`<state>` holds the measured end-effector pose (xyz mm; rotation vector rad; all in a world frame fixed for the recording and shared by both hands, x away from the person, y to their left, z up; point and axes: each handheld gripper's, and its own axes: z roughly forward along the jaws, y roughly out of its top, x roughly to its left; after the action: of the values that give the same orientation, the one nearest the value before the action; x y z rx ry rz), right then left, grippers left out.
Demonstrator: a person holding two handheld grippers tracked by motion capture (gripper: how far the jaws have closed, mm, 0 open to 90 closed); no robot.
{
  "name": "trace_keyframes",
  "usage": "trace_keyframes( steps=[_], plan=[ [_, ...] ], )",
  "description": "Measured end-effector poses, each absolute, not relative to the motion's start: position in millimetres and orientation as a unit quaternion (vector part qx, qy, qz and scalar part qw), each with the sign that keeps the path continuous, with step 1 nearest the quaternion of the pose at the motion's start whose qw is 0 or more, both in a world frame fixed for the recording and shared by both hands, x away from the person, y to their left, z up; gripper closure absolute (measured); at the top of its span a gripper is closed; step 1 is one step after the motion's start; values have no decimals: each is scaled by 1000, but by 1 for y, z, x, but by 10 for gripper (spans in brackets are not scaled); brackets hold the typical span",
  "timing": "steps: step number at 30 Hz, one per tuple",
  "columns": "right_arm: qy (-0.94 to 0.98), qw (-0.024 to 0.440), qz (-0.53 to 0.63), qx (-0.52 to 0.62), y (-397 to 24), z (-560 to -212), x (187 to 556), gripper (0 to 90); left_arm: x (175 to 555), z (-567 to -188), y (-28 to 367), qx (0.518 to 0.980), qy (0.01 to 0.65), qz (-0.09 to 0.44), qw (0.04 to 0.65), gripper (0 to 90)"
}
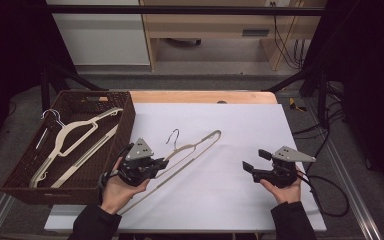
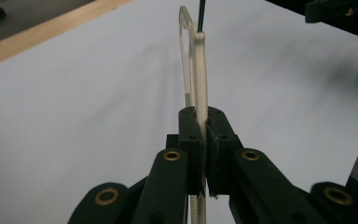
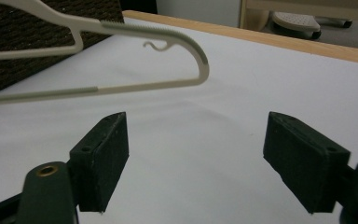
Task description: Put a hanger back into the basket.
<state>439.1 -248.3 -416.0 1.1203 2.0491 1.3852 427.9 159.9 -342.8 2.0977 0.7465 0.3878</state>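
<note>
Jaws, left: the left gripper (image 1: 147, 165) has its jaws clamped on the thin arm of the cream hanger (image 1: 192, 150), so the hanger can be carried without slipping.
Basket: the brown wicker basket (image 1: 125, 125) stands at the left end of the bench (image 1: 240, 130) and already holds another hanger (image 1: 70, 135), so it is probably the goal.
Hanger in hand: it lies tilted just right of the basket, hook (image 1: 174, 136) upward, above the white sheet.
Jaws, right: the right gripper (image 1: 259, 161) has its jaws apart with nothing between them; it waits well apart from the hanger.
</note>
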Motion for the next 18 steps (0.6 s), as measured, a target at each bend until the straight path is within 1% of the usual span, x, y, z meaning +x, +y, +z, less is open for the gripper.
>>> trace_keyframes(
  steps=[4, 9, 18],
  plan=[
    [735, 214, 497, 408, -248, -416, 439, 181, 428, -318, 171, 836, 283, 163, 441, 865],
    [734, 216, 497, 409, -250, -415, 438, 159, 432, -291, 188, 831, 268, 169, 458, 865],
    [733, 226, 497, 407, -251, -414, 438, 108, 443, -258, 225, 819, 266, 185, 474, 864]
  ],
)
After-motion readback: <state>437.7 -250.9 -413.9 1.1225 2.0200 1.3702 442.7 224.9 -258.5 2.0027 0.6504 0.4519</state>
